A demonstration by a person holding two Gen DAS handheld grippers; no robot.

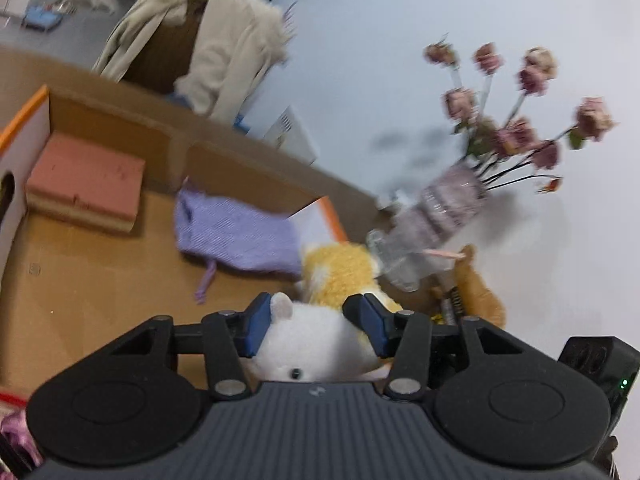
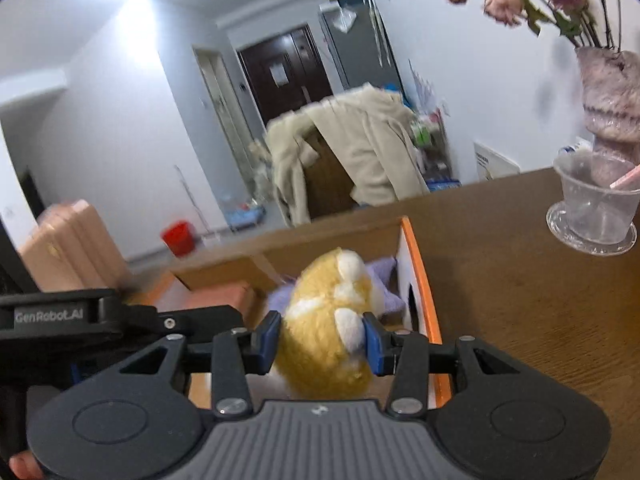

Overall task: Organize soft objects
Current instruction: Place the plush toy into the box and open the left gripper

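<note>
Two grippers each pinch a plush toy above an open cardboard box [image 1: 100, 264] that stands on a brown bench [image 2: 532, 292]. In the left wrist view, the left gripper [image 1: 316, 322] has its blue pads pressed into the sides of a white plush animal [image 1: 308, 344], with a small ear and one dark eye showing. In the right wrist view, the right gripper [image 2: 320, 338] squeezes a yellow and white plush toy [image 2: 328, 320], which hangs over the box near its orange-edged wall [image 2: 420, 280]. Inside the box lie a purple knitted cloth [image 1: 236, 236] and a pink block [image 1: 86, 184], the block farther from the orange-edged wall than the cloth.

Several things could go wrong. Just beyond the orange-edged wall, outside the box, stand a clear plastic cup [image 2: 596, 208] and a vase of dried pink flowers [image 1: 452, 200]; a wide swing of the right gripper could likely knock either over. The two toys sit very close together over the box, so the grippers may collide. Soft plush compresses, so a grip this near the edge of the toy could slip. Released too close to the orange-edged wall, the yellow toy might land on the rim and tumble outside.
</note>
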